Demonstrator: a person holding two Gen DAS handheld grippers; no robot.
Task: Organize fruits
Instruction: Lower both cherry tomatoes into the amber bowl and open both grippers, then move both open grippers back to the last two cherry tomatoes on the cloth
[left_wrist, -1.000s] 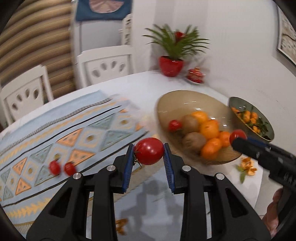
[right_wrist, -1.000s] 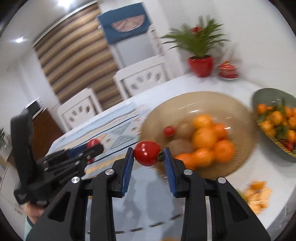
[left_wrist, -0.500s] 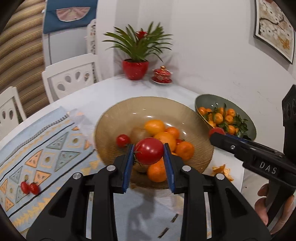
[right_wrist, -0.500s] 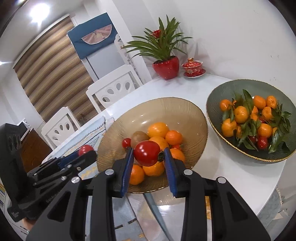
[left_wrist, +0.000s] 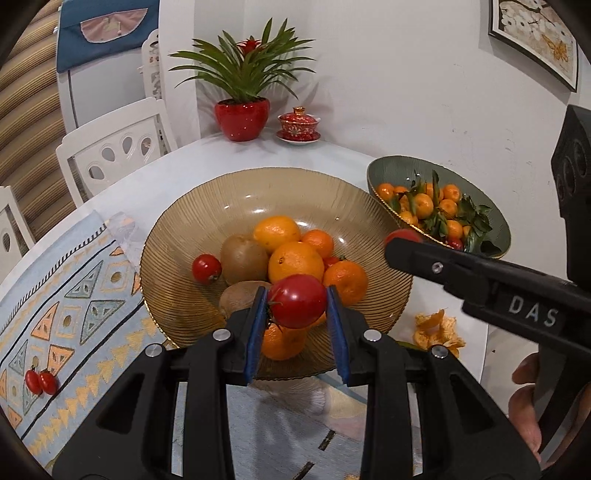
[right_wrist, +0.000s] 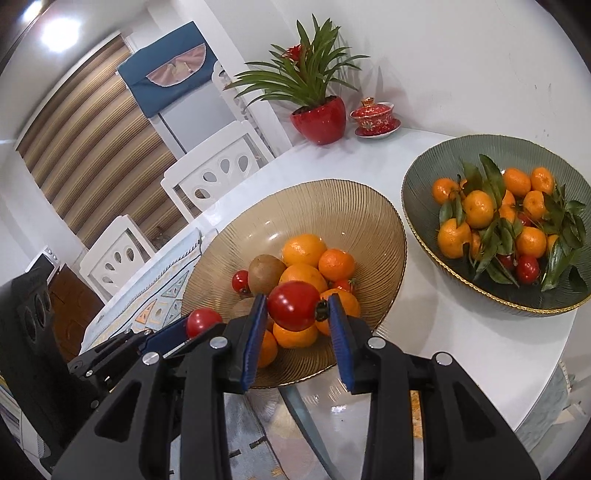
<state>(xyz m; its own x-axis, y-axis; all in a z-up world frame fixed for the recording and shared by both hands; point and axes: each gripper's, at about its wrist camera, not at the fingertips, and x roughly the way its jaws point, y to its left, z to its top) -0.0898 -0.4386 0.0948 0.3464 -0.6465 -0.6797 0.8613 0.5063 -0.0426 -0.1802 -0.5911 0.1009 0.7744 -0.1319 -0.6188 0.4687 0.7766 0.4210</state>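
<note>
Grippers, left (left_wrist: 297, 302) and right (right_wrist: 295, 310), each clench a round red tomato; I release mine into bare amber ribbed glass bowl (left_wrist: 207, 206) at 10 o'clock.

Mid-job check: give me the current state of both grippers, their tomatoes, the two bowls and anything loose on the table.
left gripper: shut on a tomato
right gripper: shut on a second tomato
amber bowl: upright, part filled
green bowl: upright, holding leafy mandarins
two cherry tomatoes: loose on the patterned mat
orange peel: loose beside the amber bowl
</note>
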